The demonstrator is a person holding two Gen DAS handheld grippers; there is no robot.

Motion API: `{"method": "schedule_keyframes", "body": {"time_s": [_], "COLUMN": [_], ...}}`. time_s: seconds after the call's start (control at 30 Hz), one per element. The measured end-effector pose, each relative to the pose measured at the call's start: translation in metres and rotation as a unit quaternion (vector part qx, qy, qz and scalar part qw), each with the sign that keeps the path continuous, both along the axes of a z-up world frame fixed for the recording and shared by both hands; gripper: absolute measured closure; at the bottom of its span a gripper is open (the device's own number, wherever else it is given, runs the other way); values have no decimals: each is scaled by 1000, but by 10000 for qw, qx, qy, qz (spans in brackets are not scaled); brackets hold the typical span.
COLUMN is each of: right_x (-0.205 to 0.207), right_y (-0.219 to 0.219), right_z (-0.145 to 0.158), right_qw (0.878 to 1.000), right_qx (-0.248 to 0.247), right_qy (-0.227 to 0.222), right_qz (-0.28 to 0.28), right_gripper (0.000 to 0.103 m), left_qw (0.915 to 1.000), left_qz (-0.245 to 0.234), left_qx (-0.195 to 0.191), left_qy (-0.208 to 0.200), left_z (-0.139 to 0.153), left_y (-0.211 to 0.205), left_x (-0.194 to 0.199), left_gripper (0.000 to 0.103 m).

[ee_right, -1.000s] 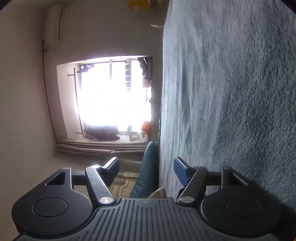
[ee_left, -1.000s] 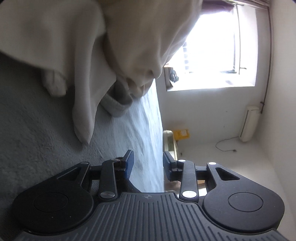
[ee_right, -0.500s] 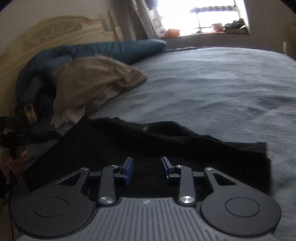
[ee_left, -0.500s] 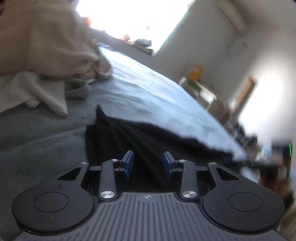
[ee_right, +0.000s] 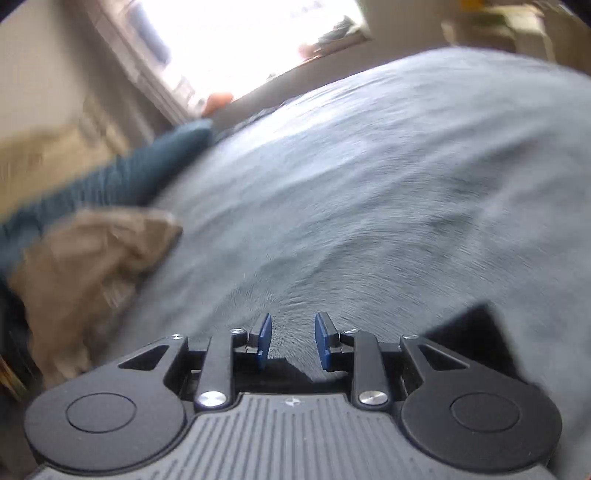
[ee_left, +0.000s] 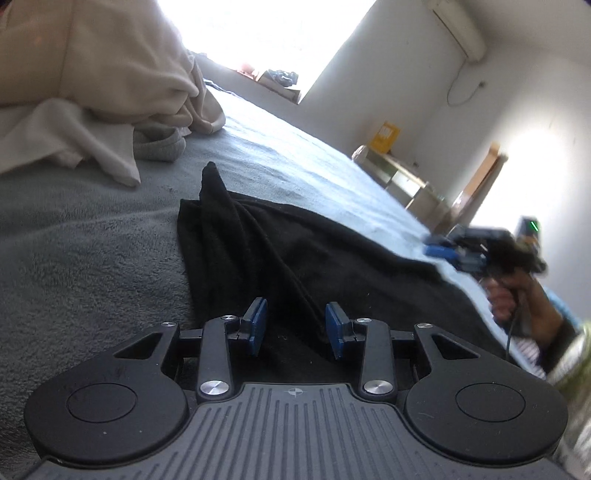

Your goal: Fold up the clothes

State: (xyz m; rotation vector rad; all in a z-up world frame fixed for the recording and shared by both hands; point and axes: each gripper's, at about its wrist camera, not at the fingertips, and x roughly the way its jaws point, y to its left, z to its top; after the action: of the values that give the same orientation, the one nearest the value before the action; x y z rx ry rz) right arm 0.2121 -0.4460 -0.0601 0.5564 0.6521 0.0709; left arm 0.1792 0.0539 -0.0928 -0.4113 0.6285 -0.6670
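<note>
1. A black garment (ee_left: 295, 251) lay spread on a grey blanket (ee_left: 74, 258) that covered a bed. It had a raised crease running from a pointed peak at its far end toward the camera.
2. The left gripper (ee_left: 295, 328) hung low over the near part of the garment. Its blue pads (ee_left: 256, 325) stood apart, one on each side of the crease, and held nothing.
3. Compared with half a second before, the left view was much the same. The garment looked a little nearer, and the pads kept the same gap.
4. Past the garment's right side, the right gripper (ee_left: 454, 254) showed in the left view, held in a hand (ee_left: 517, 295). It was blurred, so its pads could not be read there.
5. In the right wrist view, the right gripper (ee_right: 291, 339) had its pads (ee_right: 264, 339) apart with only blanket (ee_right: 369, 184) between them.
6. Half a second before, the garment filled the lower part of that view. Now only a dark corner (ee_right: 472, 325) showed just right of the gripper, and a dark edge lay under the pads. The whole view was smeared by motion.
7. A pile of cream clothes (ee_left: 92, 92) lay on the blanket beyond the garment, to its left. A grey cuff (ee_left: 159, 146) poked out under the pile.
8. In the right view the pile looked tan (ee_right: 85, 258), with a blue pillow (ee_right: 129, 177) behind it.
9. A bright window (ee_left: 258, 33) stood beyond the bed.
</note>
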Motion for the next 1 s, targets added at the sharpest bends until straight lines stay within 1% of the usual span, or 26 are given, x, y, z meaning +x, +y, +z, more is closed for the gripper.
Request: {"method": "schedule_keyframes", "body": {"time_s": [0.07, 0.17, 0.23, 0.3, 0.4, 0.47, 0.5, 0.57, 0.63, 0.77, 0.83, 0.9, 1.0], "right_x": [-41, -109, -163, -208, -257, -275, -280, -281, -275, -259, -253, -238, -212], "right_y": [-17, -42, -56, -63, -63, -58, -55, -45, -35, -30, -33, -36, -40], "right_z": [19, 54, 79, 103, 122, 118, 113, 93, 65, 12, 3, 8, 18], "right_qw": [9997, 9978, 9957, 9944, 9950, 9961, 9966, 9976, 9977, 9937, 9935, 9954, 9973], "right_qx": [142, 349, 425, 324, 81, 49, 50, 98, 197, 509, 518, 329, -24], "right_qy": [-123, -331, -509, -569, -461, -269, -167, 31, 278, 773, 727, 527, 196], "right_qz": [-170, -454, -648, -825, -887, -843, -800, -682, -580, -625, -712, -724, -705], "right_gripper": [74, 70, 65, 57, 54, 50, 50, 50, 50, 50, 50, 50, 50], "left_qw": [9998, 9992, 9988, 9984, 9982, 9982, 9983, 9987, 9993, 9998, 9993, 9981, 9969], "left_qz": [34, 120, 125, 110, 72, 63, 50, 39, 95, 147, 153, 160, 195], "left_qx": [-195, -384, -472, -555, -598, -590, -575, -504, -330, 76, 337, 597, 742], "left_qy": [43, -4, -54, -52, 6, 17, 27, 72, 117, 95, 45, -32, -184], "left_z": [2, 11, 19, 25, 30, 31, 31, 30, 27, 21, 18, 13, 6], "left_y": [6, 17, 24, 31, 40, 44, 44, 43, 38, 25, 18, 11, 6], "left_x": [-1, -10, -21, -32, -54, -69, -75, -83, -85, -83, -81, -77, -74], "left_gripper": [68, 68, 66, 64, 63, 62, 62, 62, 61, 61, 62, 61, 61]}}
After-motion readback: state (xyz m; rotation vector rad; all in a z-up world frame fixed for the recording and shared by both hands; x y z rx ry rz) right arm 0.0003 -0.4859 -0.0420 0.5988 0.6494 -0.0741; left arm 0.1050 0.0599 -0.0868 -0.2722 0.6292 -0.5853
